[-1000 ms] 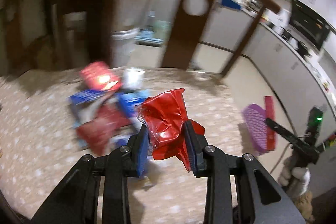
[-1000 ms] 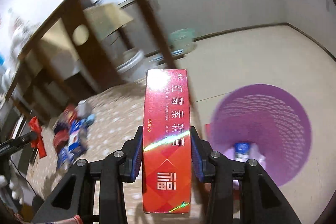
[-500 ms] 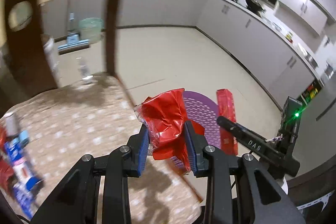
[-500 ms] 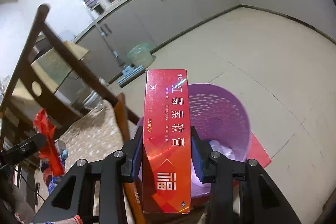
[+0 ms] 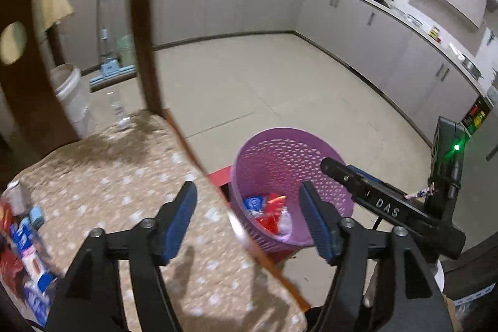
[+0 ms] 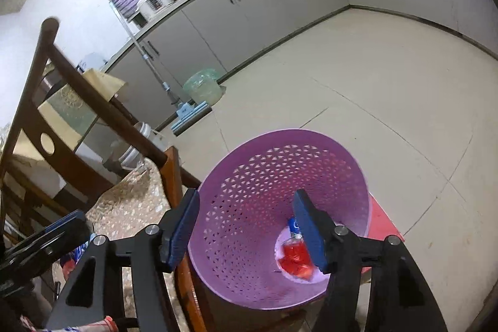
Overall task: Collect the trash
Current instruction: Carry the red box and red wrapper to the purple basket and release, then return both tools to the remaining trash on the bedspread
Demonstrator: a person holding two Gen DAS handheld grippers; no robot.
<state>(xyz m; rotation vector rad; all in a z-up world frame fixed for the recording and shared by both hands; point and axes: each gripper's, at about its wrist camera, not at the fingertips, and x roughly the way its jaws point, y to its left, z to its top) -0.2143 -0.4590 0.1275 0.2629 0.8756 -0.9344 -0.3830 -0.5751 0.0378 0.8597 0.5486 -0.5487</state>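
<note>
Grey kitchen cabinets curve around a pale tiled floor, with a brown dotted tablecloth covering the bench (image 5: 130,207) at seven o'clock in the left wrist view. A round purple perforated plastic basket (image 5: 280,154) stands on the floor beside the bench edge, at five o'clock. Crumpled red wrappers and a blue-and-white packet (image 5: 267,210) lie at its bottom; in the right wrist view the same trash (image 6: 295,257) shows red on the basket floor. The left gripper (image 5: 247,223) has its jaws opening with nothing between them. The right gripper (image 6: 246,226) hangs above the basket mouth, jaws likewise opening and empty. More red and blue packets (image 5: 21,251) wait on the bench at nine o'clock. Likely risk: both grippers sit close together over the basket, so a hasty swing back could knock them together or tip the light basket.
</note>
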